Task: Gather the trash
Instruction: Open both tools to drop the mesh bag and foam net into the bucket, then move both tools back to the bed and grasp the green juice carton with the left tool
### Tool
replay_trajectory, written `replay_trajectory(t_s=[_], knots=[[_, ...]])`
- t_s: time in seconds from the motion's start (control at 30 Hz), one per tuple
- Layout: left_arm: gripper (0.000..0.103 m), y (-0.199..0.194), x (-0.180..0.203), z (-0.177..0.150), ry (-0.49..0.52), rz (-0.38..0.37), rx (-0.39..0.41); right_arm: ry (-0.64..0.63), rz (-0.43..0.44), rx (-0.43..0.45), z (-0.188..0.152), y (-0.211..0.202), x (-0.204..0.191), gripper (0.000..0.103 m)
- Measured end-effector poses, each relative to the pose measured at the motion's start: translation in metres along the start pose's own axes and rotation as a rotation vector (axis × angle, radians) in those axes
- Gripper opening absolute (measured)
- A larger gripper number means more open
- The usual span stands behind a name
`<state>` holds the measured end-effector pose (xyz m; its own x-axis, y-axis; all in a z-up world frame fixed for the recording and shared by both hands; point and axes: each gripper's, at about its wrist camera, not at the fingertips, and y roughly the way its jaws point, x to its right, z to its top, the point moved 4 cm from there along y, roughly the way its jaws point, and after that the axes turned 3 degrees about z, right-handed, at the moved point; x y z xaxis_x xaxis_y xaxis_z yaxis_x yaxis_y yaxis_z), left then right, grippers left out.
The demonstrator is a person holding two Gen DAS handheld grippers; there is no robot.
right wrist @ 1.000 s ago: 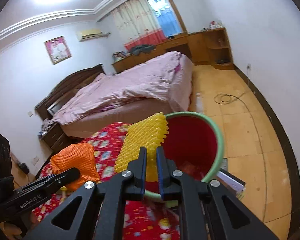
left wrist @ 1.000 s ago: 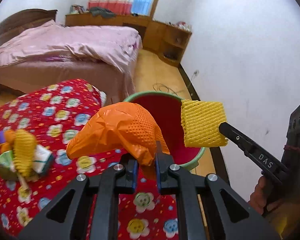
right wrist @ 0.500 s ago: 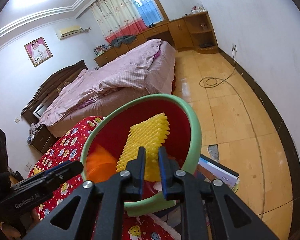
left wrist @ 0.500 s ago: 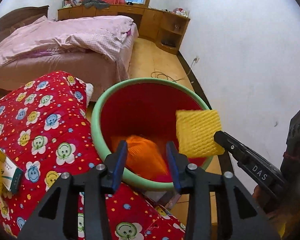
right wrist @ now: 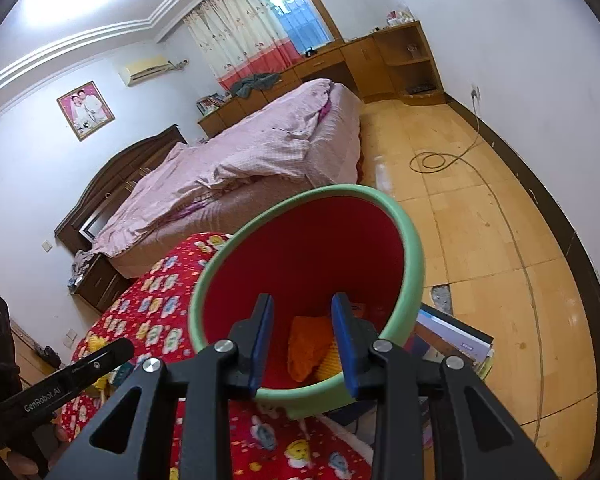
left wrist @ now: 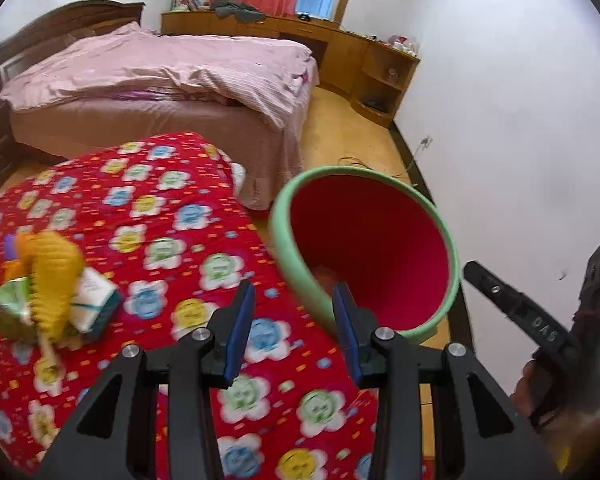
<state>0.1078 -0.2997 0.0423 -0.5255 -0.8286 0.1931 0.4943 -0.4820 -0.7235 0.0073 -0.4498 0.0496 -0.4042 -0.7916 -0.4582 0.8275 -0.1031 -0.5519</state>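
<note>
Both grippers, left (left wrist: 292, 300) and right (right wrist: 302, 312), are seen with jaws just parted and empty, the bin (right wrist: 412, 264) tilted mouth-up toward them, orange net (right wrist: 306, 344) inside.

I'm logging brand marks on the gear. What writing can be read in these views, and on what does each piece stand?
"GenRobot.AI": side of the left gripper, seen from the right wrist.
"DAS": finger of the right gripper, seen upside down from the left wrist.
Small carton on the red cloth: print too blurred.
</note>
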Motion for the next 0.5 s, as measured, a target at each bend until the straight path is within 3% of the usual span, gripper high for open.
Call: replay_trajectory(t_s=[0.2,0.5], knots=[[0.04,-0.028,-0.022,-0.012,-0.045,-0.014,0.014,-0.039,0.039,-0.011,-0.009,-0.011,-0.031,0.033],[0.04,-0.068,-0.075,-0.026,-0.13,0.063,0.063,-0.104,0.11,-0.042,-0.027,-0.015,-0.085,0.034]])
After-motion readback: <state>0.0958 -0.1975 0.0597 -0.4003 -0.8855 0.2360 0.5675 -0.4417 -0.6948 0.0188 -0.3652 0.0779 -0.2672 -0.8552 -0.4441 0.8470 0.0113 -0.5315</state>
